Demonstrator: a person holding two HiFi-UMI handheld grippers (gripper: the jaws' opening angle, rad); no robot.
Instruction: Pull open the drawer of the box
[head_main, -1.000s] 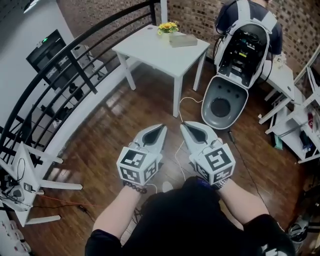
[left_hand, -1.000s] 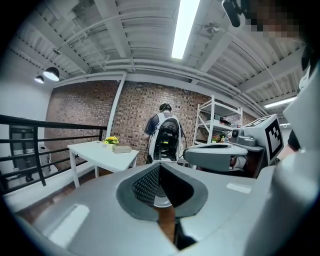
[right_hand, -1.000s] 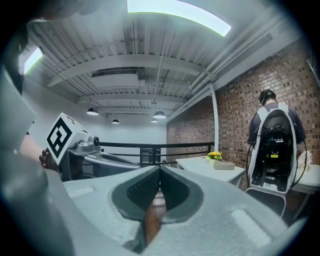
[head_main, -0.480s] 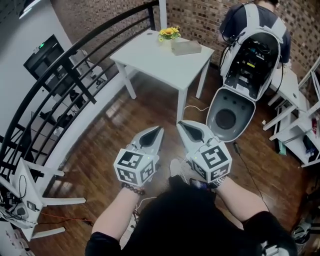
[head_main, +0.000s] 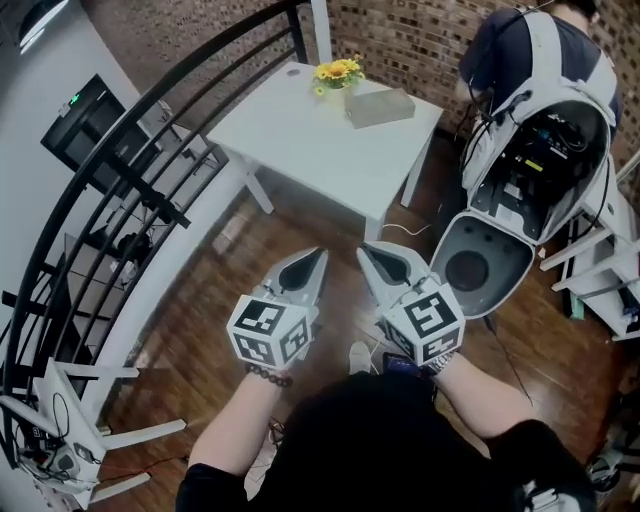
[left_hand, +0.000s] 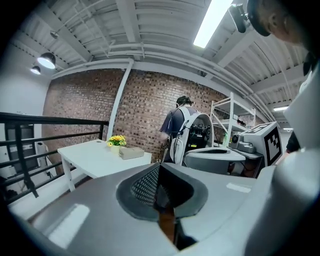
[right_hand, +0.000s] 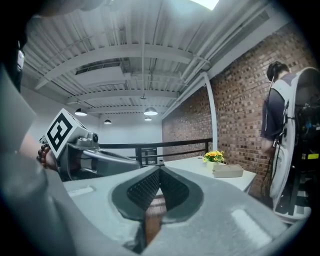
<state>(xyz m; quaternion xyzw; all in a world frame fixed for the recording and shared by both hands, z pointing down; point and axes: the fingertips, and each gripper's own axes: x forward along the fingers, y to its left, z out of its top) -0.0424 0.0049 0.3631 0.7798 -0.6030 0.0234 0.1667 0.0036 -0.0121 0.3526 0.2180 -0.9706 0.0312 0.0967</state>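
The box (head_main: 378, 107) is a low grey-beige case on the far side of a white table (head_main: 310, 140), beside a small pot of yellow flowers (head_main: 337, 72). It also shows far off as the box (left_hand: 131, 153) and the box (right_hand: 227, 171). I see no drawer detail at this distance. My left gripper (head_main: 321, 254) and right gripper (head_main: 366, 250) hang side by side above the wooden floor, well short of the table. Both are shut with nothing between the jaws, as the left gripper (left_hand: 158, 169) and right gripper (right_hand: 159, 172) views confirm.
A black railing (head_main: 150, 130) curves along the left. At the right a person (head_main: 520, 50) stands behind an opened white machine shell (head_main: 530, 150), with its round lid (head_main: 478, 268) hanging low. White shelving (head_main: 610, 290) stands at far right, a white stand (head_main: 60, 420) lower left.
The view has advanced toward the table, so the table and box sit nearer and larger. Both grippers stay shut and side by side.
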